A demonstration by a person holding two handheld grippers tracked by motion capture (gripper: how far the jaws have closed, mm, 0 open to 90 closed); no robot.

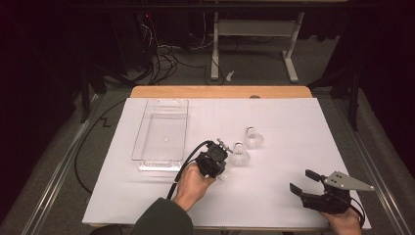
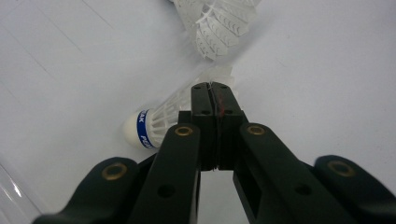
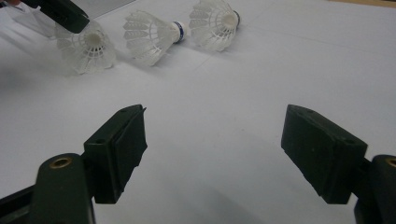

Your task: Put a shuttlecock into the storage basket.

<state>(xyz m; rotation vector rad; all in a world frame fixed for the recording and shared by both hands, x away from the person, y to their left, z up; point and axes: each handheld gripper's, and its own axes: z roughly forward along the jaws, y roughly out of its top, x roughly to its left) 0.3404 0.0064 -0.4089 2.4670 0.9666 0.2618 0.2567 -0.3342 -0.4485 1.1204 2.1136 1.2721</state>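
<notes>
My left tongs (image 2: pixel 212 100) are clamped on the feather skirt of a shuttlecock (image 2: pixel 159 122) lying on the counter (image 1: pixel 274 196) near the clear tray (image 1: pixel 161 132) — probably its destination. Right tongs (image 3: pixel 212 144) gape wide, parked aside — clear of the work.

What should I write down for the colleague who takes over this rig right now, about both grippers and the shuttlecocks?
Left gripper: shut on the feather skirt of the first shuttlecock, which lies on its side on the white table.
Right gripper: open, holds nothing, near the table's front right corner.
Second shuttlecock and third shuttlecock: free on the table, just right of the left gripper.
Clear tray: at the left, no shuttlecock inside.
Done: first grasp.
Left, probably: carry all three into the tray.
</notes>
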